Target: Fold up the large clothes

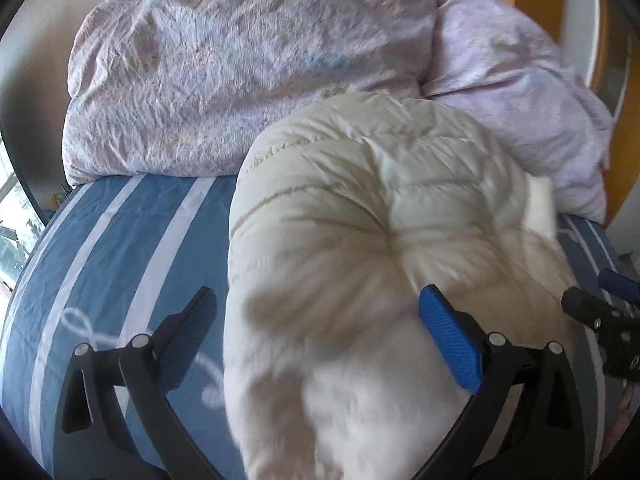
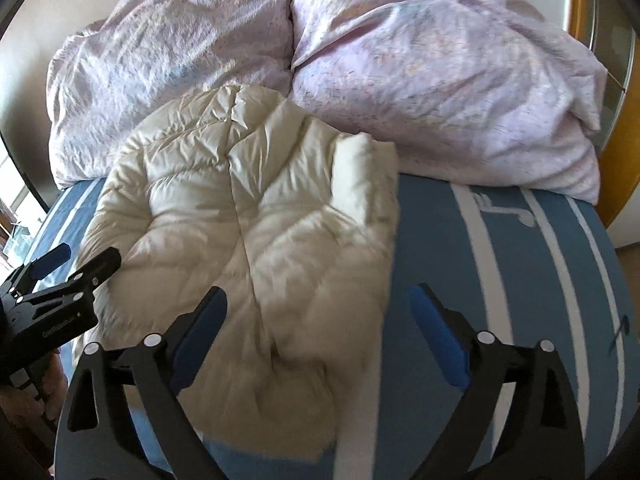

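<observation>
Fingers of left gripper [image 1: 318,332] and right gripper [image 2: 318,332]: spread wide, nothing clamped. Cream puffer jacket [image 2: 256,216]: laid folded on blue striped bedsheet [image 2: 500,248], before lilac duvets [image 2: 440,80].

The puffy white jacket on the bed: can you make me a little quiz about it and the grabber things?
1. True or false: the white jacket lies on a blue striped sheet.
2. What lies behind the jacket? A) lilac duvets B) a suitcase C) a dog
3. Fill in: the right gripper has its jaws ____, with nothing pressed between them.

Key: 1 true. 2 A, the lilac duvets. 3 open.
</observation>
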`<state>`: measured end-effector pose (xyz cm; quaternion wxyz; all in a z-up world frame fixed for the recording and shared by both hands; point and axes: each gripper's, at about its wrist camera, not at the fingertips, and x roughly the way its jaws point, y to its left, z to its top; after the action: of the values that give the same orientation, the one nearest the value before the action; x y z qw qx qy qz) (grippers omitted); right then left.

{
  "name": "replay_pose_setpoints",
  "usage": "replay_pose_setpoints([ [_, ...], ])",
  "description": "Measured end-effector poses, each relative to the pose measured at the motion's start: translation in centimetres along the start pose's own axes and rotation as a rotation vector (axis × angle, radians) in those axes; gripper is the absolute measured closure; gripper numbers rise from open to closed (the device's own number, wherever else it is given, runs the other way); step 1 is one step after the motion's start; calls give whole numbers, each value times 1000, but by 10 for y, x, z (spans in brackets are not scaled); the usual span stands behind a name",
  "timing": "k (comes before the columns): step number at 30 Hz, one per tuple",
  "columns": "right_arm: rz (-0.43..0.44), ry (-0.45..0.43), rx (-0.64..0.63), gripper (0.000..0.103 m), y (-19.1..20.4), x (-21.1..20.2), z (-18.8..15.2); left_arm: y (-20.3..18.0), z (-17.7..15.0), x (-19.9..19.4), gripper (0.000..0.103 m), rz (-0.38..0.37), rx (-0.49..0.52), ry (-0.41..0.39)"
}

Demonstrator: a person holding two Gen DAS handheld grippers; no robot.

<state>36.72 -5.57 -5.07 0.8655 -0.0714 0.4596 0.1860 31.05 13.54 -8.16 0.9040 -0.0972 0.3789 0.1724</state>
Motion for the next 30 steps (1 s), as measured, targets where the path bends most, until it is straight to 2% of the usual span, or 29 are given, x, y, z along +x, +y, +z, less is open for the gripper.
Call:
replay_pose_setpoints([
  [7, 46, 102, -28, 5, 6, -38, -38, 7, -30, -50, 2, -48, -11, 47],
  [15, 113, 226, 59, 5, 9, -54, -81, 19, -65, -95, 2, -88, -48, 111],
  [24, 131, 251, 69, 5, 19, -85, -114, 16, -90, -135, 2, -141, -41, 122],
  [30, 123, 231, 86, 5, 21, -103, -130, 11, -103, -150, 2, -184, -45, 136],
])
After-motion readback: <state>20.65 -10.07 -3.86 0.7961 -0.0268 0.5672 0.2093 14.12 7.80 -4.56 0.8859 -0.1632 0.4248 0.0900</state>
